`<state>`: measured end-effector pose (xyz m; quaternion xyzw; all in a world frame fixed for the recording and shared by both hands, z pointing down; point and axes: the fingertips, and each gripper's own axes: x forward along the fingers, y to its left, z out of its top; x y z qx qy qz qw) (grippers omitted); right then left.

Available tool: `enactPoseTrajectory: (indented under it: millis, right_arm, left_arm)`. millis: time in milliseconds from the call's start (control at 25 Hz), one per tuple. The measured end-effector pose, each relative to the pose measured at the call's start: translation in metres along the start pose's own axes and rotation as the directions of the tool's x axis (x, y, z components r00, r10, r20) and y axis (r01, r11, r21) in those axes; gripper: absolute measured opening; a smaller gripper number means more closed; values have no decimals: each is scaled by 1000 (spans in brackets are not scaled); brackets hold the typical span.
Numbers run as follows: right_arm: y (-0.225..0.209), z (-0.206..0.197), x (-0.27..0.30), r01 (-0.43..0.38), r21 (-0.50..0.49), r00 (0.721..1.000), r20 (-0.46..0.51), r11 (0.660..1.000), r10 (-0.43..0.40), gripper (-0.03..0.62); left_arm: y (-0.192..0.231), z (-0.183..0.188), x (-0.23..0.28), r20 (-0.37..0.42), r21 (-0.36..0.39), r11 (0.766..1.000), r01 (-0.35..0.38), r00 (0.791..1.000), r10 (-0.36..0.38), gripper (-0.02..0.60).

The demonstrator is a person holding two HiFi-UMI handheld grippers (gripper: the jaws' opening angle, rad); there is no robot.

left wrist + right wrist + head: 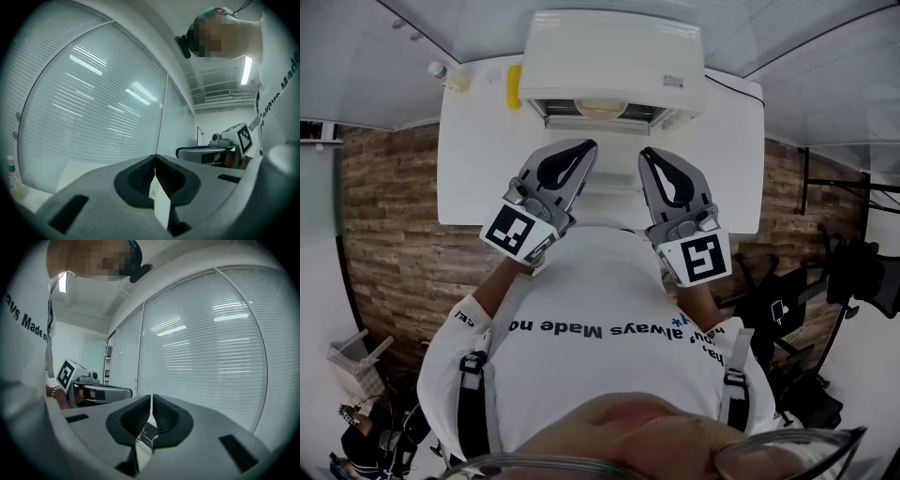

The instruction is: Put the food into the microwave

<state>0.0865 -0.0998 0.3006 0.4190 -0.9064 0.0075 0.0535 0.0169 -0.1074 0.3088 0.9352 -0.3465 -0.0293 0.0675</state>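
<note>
Apparently the food (602,110), a pale round shape, already sits inside the microwave (614,52) on the table (478,159). The left gripper (587,147) and right gripper (648,153) hover near the chest, clenched and empty. The food looks light and perhaps soft, so it is best gripped at its edge.

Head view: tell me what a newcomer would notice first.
The two grey grippers stand out first: the left gripper and right gripper are held side by side over the near part of the white table, both with jaws together and empty. Beyond them a white microwave sits at the table's far edge, something tan showing in its front opening. A yellow object lies beside it on the view's left.
</note>
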Motion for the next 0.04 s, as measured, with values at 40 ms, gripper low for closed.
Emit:
enactPoseTrajectory:
  millis: [40]
  right_arm:
    - [0,0,0,0,2,1000,1,1000,0,20]
  left_arm:
    - [0,0,0,-1,0,1000,1,1000,-1,11]
